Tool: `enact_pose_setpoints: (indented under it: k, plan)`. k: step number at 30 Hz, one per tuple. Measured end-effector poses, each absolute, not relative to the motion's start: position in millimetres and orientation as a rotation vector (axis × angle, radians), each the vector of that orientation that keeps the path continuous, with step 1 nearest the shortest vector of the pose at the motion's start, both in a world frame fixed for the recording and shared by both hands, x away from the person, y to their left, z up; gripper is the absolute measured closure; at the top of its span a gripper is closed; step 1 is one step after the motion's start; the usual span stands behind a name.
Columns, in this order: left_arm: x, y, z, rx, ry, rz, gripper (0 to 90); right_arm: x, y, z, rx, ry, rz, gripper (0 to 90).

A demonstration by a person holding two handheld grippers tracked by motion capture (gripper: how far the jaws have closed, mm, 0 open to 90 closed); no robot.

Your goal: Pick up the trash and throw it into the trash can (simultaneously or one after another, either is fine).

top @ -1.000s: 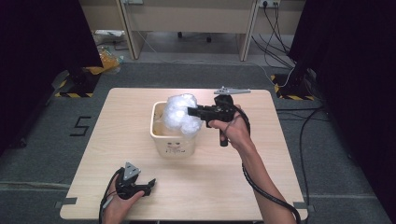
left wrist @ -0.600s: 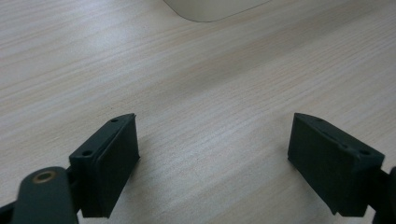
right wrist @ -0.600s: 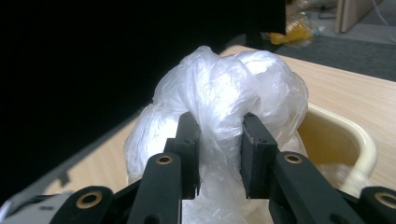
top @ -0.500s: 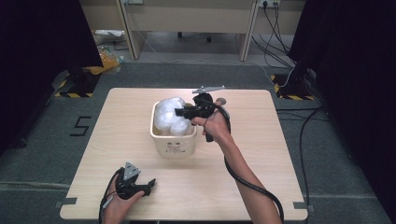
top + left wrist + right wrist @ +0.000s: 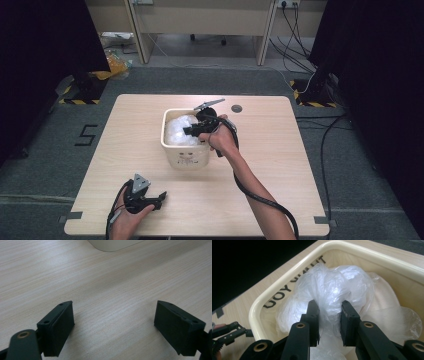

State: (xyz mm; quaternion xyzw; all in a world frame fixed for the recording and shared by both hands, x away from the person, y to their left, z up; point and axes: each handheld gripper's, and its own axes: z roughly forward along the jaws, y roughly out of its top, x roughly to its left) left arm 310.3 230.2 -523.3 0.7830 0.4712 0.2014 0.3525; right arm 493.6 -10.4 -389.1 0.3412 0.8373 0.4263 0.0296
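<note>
A crumpled clear plastic bag (image 5: 176,131) lies in a cream bin (image 5: 186,157) at the middle of the wooden table. My right gripper (image 5: 190,131) reaches over the bin's right rim and is shut on the bag. In the right gripper view the film (image 5: 337,287) bunches between the two black pads (image 5: 313,315), low inside the bin (image 5: 274,282), which bears dark lettering on its inner wall. My left gripper (image 5: 159,197) rests near the table's front left edge. Its jaws (image 5: 113,312) stand open over bare wood, nothing between them.
A small dark round disc (image 5: 236,108) lies on the table behind the bin's right side. The right gripper's cable (image 5: 260,197) trails along the forearm toward the front edge. Bare wood surrounds the bin on all sides.
My right gripper has moved left and down with the bag, from above the bin's right side to low inside it. The left gripper has stayed where it was.
</note>
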Motion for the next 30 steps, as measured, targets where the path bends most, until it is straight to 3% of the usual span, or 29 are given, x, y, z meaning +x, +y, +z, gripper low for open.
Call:
enact_pose_setpoints:
  k: [10,14,19,30]
  plan:
    - [310,230,-523,2.027,1.218,0.519,15.5,493,-3,-395,1.065,2.635,1.272,72.1]
    - [310,230,-523,2.026,1.219,0.517,15.5,494,-8,-393,1.127,2.608,1.344,62.5]
    - [310,230,-523,2.027,1.219,0.518,15.4,491,-25,-376,1.156,2.521,1.477,52.2]
    - [310,230,-523,2.026,1.218,0.52,15.4,478,-74,-355,1.181,2.374,1.644,50.8]
